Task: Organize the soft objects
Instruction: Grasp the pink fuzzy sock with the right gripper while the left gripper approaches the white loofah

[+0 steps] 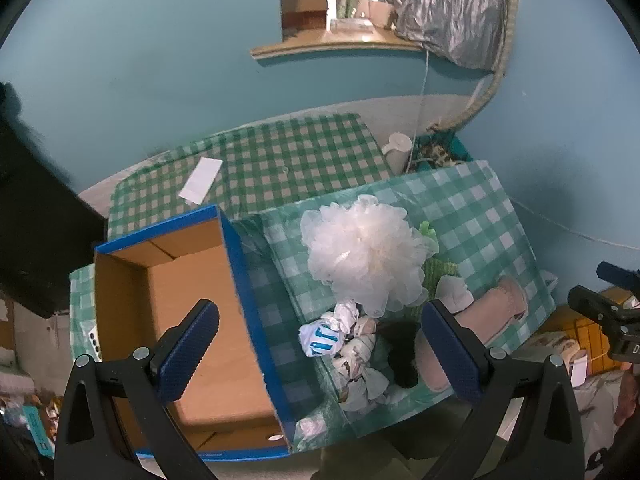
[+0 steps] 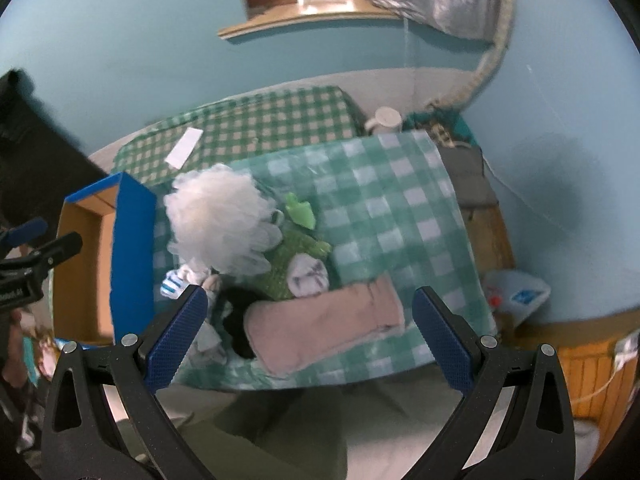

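Left wrist view: both the left tool (image 1: 320, 354) and right tool (image 2: 310, 332) are held wide open, empty. Soft objects (image 2: 248, 248) are heaped right of the empty box (image 1: 192, 320); the mesh pouf (image 1: 366, 254) could be dragged off the table (image 2: 384, 208) if snagged.

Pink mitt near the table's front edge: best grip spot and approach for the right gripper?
Probably the mitt's rounded near end, from above and the front. It lies flat and long across the checked cloth, that end nearest the open right gripper. Its left side crowds the black item; the cuff lies farther back.
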A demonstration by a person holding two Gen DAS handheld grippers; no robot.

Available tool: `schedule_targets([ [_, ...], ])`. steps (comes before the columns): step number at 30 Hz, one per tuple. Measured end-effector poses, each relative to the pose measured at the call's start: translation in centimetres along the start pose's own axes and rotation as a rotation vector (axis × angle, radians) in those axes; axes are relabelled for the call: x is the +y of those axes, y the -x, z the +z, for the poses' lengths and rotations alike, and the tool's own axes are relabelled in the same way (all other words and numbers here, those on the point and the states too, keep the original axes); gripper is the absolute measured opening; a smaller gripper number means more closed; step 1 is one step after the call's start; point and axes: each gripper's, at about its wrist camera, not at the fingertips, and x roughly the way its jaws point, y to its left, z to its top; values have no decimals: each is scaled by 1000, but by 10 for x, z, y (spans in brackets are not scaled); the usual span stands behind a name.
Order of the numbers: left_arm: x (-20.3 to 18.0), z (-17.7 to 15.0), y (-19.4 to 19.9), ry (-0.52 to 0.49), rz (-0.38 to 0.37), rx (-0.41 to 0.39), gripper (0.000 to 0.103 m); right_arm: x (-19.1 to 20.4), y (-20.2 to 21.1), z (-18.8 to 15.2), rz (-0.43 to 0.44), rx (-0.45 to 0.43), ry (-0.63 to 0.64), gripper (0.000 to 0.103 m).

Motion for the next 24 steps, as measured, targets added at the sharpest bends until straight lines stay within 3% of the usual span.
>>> schedule_targets([
  [16, -24, 12, -67, -70, -8, 106, 102, -66, -94, -57, 46, 169, -335, 101],
  [24, -33, 13, -91, -69, -17, 134, 102, -84, -138, -73, 67, 215, -417, 101],
])
